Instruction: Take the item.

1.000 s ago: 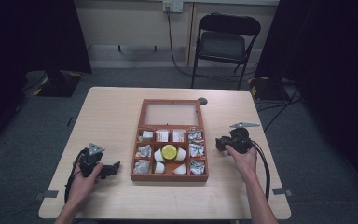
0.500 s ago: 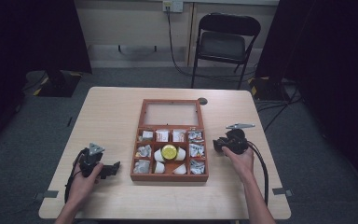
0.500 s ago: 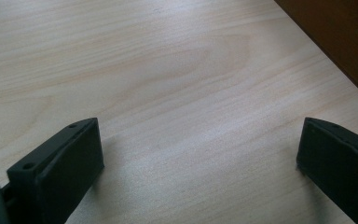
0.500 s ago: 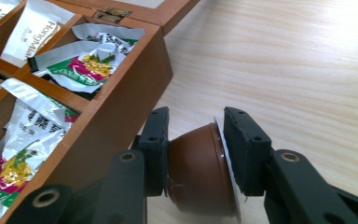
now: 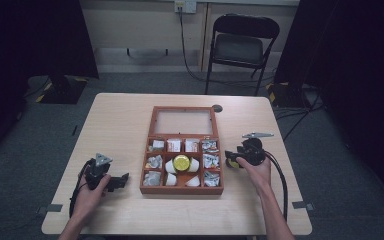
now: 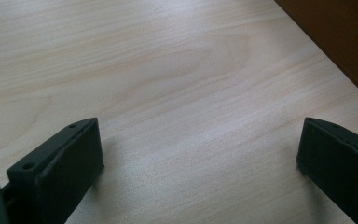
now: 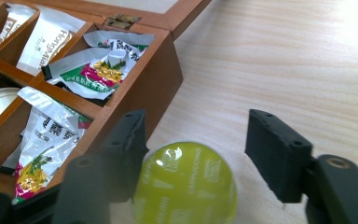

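A brown wooden box (image 5: pixel 181 190) with its glass lid laid flat back sits mid-table. Its compartments hold tea sachets (image 7: pixel 105 65), white pods and one yellow-green capsule (image 5: pixel 181 162). Another yellow-green capsule (image 7: pixel 186 186) lies on the table just outside the box's right wall (image 7: pixel 149 79). My right gripper (image 7: pixel 196 116) is open around this capsule: one jaw is at its side and the other stands clear of it. My left gripper (image 5: pixel 122 179) rests on the table left of the box, open (image 6: pixel 200 126), nothing between its jaws.
A corner of the box (image 6: pixel 340 37) lies just beyond the left gripper. A small dark disc (image 5: pixel 217 108) sits near the table's far edge. A folding chair (image 5: pixel 240 47) stands behind the table. Bare tabletop (image 5: pixel 120 125) stretches left and right of the box.
My right gripper has shifted slightly toward the person and toward the box's right wall. The left gripper has not moved.
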Demonstrator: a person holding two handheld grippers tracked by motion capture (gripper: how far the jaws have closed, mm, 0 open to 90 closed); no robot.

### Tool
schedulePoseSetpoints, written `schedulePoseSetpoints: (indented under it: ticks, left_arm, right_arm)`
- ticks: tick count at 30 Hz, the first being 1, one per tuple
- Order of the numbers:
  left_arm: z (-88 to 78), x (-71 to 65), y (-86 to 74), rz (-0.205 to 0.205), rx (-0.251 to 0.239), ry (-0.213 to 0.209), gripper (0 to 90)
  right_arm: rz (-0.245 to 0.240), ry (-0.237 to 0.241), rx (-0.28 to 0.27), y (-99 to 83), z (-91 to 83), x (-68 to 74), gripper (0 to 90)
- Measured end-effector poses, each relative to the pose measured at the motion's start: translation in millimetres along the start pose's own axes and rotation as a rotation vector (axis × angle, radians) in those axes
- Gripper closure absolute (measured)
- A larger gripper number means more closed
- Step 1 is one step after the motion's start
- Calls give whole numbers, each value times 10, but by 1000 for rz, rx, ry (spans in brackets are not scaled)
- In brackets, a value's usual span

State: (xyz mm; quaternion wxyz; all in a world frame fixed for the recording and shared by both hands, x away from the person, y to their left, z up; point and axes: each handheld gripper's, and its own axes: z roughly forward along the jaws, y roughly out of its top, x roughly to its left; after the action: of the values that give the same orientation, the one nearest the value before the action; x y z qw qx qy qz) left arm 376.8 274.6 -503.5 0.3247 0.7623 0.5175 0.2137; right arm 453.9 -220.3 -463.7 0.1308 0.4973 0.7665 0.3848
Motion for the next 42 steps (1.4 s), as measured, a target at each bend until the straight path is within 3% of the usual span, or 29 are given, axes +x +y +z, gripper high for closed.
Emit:
schedulePoseSetpoints:
  ticks: [12,18,29,38,42]
  left_arm:
    - [0,0,0,0,0,0,0]
    - [0,0,0,0,0,0,0]
    - [-4,-2,-5,-3,-2,0,0]
    - [-13,5,-9,6,3,-4,0]
    - [-15,4,-14,5,1,-5,0]
  right_arm:
    - [27,-5,-49,18,-173,-2,222]
    - [27,-15,-63,-43,-276,22,207]
    - [30,-52,-73,-236,-662,-11,166]
    - [60,-81,-53,-442,-833,-116,146]
    - [66,-120,-12,-573,-833,-166,150]
